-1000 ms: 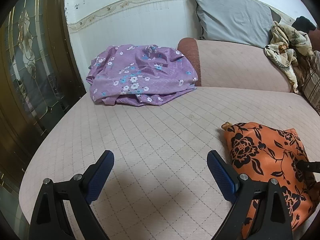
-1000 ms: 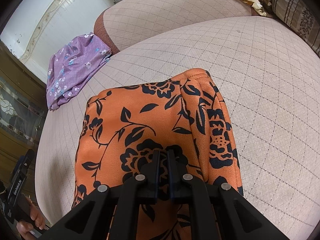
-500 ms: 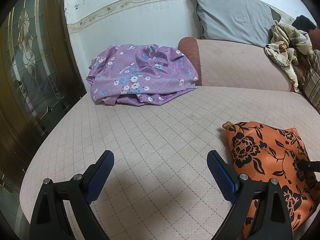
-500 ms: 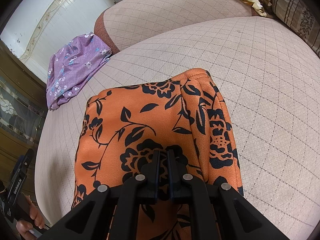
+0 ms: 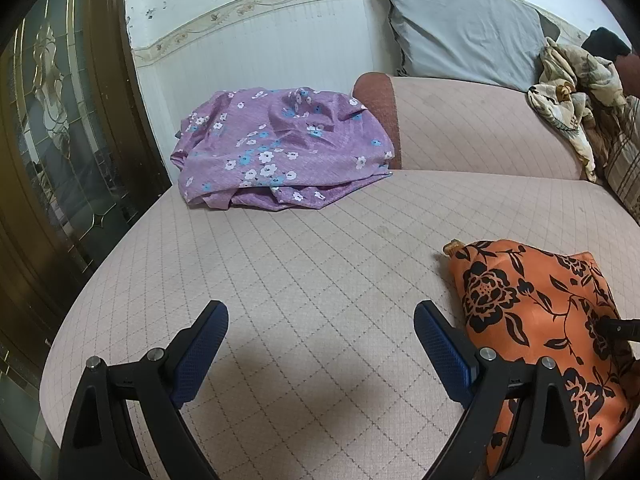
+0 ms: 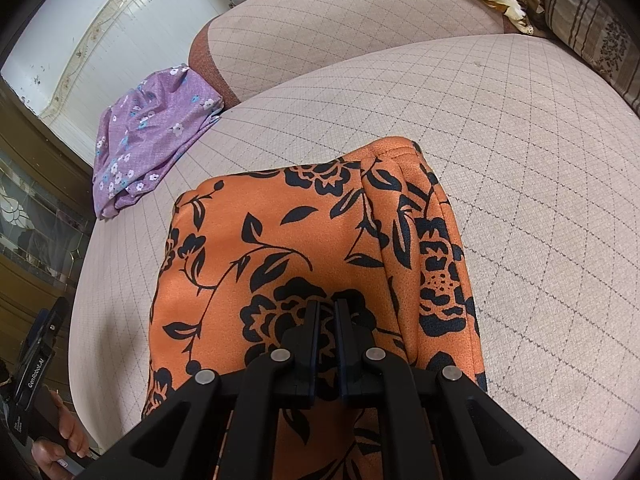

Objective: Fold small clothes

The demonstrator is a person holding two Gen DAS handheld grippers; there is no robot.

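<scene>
On the sofa [image 5: 320,280], nothing has shifted: the right gripper [image 6: 326,308] stays nearly shut, seemingly pinching the orange garment [image 6: 280,240]; the left gripper [image 5: 320,332], at nine o'clock, waits spread wide, so folding has paused.

One folded orange black-flowered cloth [image 6: 304,248]; one crumpled purple floral cloth [image 5: 280,152] behind it; one grey pillow [image 5: 460,28]; two grippers.
</scene>
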